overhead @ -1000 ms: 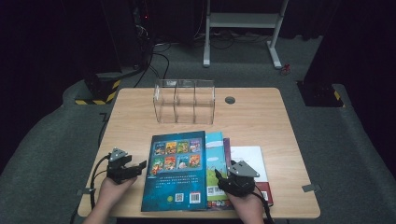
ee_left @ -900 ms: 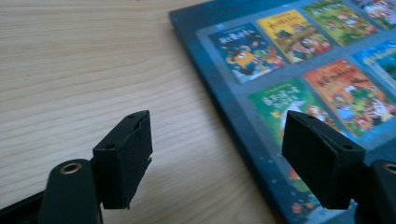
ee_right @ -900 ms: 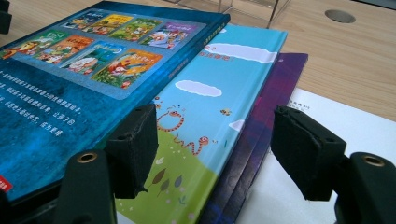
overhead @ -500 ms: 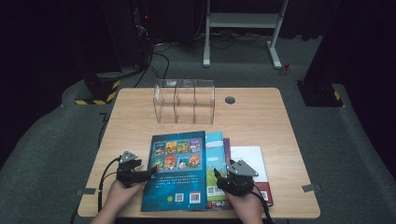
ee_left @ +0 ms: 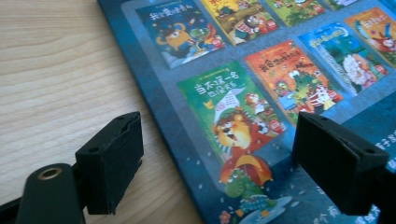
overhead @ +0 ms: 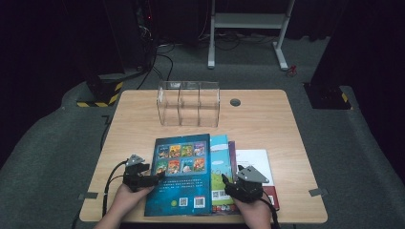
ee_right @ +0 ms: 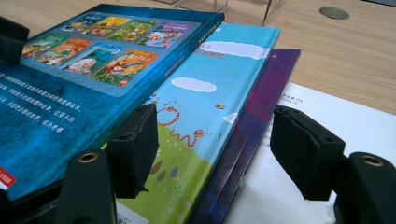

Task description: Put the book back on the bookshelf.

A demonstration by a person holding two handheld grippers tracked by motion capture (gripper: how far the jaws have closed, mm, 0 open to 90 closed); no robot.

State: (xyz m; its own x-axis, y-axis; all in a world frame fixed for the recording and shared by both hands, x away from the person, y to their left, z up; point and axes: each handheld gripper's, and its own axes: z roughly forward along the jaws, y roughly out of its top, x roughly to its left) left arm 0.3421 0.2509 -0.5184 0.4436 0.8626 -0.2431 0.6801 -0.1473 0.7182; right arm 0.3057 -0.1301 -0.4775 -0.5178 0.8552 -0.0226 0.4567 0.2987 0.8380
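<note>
Books stacked at the near counter edge, both tools open

High view: four books lie fanned in one stack on the counter (overhead: 138, 119). The dark blue book (overhead: 181, 174) is on top. Under it a light blue book (overhead: 220, 167), a purple book (overhead: 232, 152) and a white book (overhead: 253, 160) each show as a strip along the right side; the rest of them is covered. One clear organizer (overhead: 188, 103) with three compartments stands behind the stack, well apart from it. The left tool (overhead: 157, 180) sits at the top book's left edge, the right tool (overhead: 228, 183) over the stack's near right part. Both forearms are cut off by the bottom of the frame, and the tools are too small here to judge their opening.

Left tool view: the left tool (ee_left: 217, 163) has just been opening. Its two jaws stand wide, one over bare wood, one over the dark blue book (ee_left: 261, 93), whose left edge runs between them. Neither pad presses on it. The cover is cut off on three sides.

Right tool view: the right tool (ee_right: 212, 140) is open and holds nothing. Its jaws straddle the light blue book (ee_right: 205, 107) and the purple book (ee_right: 266, 88); whether the left pad touches the top book's edge is hard to tell. The white book (ee_right: 317, 107) shows partly.
</note>
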